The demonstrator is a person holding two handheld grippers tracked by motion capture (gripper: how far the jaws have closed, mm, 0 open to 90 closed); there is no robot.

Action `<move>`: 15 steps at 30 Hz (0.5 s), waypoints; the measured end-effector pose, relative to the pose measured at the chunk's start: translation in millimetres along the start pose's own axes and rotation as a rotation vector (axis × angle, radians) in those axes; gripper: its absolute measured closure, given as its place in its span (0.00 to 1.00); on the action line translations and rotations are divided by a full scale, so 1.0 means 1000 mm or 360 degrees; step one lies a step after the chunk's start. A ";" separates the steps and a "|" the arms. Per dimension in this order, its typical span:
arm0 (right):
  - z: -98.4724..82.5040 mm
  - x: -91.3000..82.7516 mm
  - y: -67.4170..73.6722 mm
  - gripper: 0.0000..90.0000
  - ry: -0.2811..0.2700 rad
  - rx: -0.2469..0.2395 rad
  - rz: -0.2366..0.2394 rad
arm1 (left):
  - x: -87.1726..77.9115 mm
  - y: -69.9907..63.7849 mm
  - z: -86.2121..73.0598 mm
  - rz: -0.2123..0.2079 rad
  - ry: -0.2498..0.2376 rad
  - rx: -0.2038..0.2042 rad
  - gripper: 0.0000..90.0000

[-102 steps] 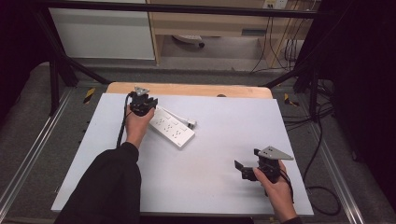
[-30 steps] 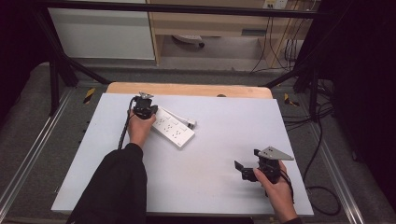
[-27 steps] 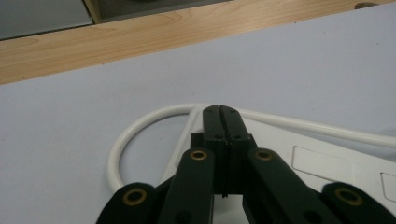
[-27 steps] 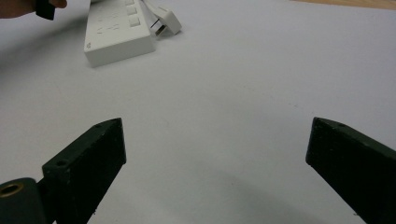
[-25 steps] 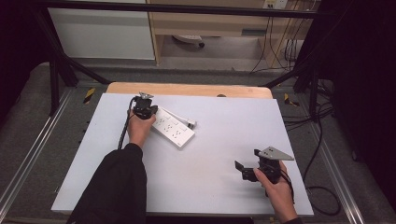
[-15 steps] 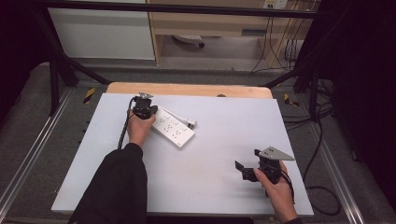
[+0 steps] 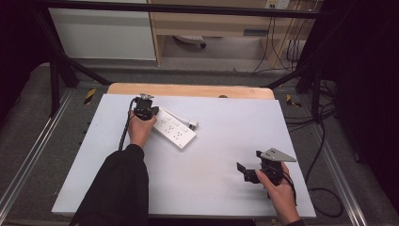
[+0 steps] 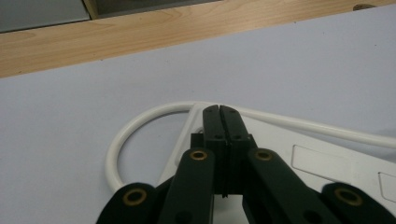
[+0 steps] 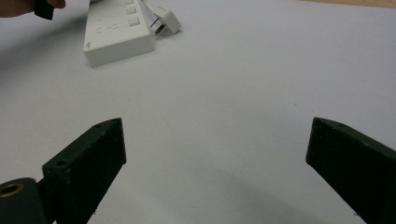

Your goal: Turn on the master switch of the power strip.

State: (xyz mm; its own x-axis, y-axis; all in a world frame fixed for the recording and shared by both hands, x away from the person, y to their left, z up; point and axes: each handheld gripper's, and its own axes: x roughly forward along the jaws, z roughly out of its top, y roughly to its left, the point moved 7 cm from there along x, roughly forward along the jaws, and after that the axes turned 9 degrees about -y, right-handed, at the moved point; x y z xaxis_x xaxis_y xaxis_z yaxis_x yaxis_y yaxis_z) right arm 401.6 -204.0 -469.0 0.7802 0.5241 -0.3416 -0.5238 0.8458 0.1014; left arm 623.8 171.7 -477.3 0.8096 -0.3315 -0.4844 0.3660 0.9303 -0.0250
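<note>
Power strip (image 7: 173, 131) lies at the counter's (image 7: 226, 141) far left, left gripper's (image 8: 219, 122) closed fingers pressing its cord end; right gripper (image 9: 215, 154), fingers wide apart, waits near. Steady downward pressure seems wise.

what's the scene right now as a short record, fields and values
surface: white table top with a wooden strip at its far edge
object: white power strip, lying flat, its white cable looped beside it, plug alongside
left tongs: shut, tips over the cable end of the power strip
right tongs: open wide, holding nothing, near the table's front right
</note>
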 end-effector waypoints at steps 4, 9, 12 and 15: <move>0.000 0.000 0.000 0.06 -0.0002 0.0004 -0.0001 | 0.000 0.000 0.000 0.0002 0.0002 -0.0012 1.00; 0.000 0.000 0.000 0.06 -0.0003 0.0003 -0.0004 | 0.000 0.000 0.000 0.0004 0.0001 -0.0017 1.00; 0.000 0.000 0.000 0.06 0.0000 0.0005 0.0000 | 0.000 0.000 0.000 -0.0002 0.0002 -0.0017 1.00; 0.000 0.000 0.000 0.06 0.0000 0.0006 0.0000 | 0.000 0.000 0.000 -0.0004 0.0001 -0.0015 1.00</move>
State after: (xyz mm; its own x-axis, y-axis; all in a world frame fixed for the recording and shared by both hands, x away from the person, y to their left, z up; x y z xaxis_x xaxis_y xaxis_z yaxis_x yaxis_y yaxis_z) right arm 401.2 -204.1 -468.9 0.7800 0.5242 -0.3418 -0.5226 0.8461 0.1049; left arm 624.0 172.1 -477.6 0.8082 -0.3337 -0.4851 0.3638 0.9309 -0.0344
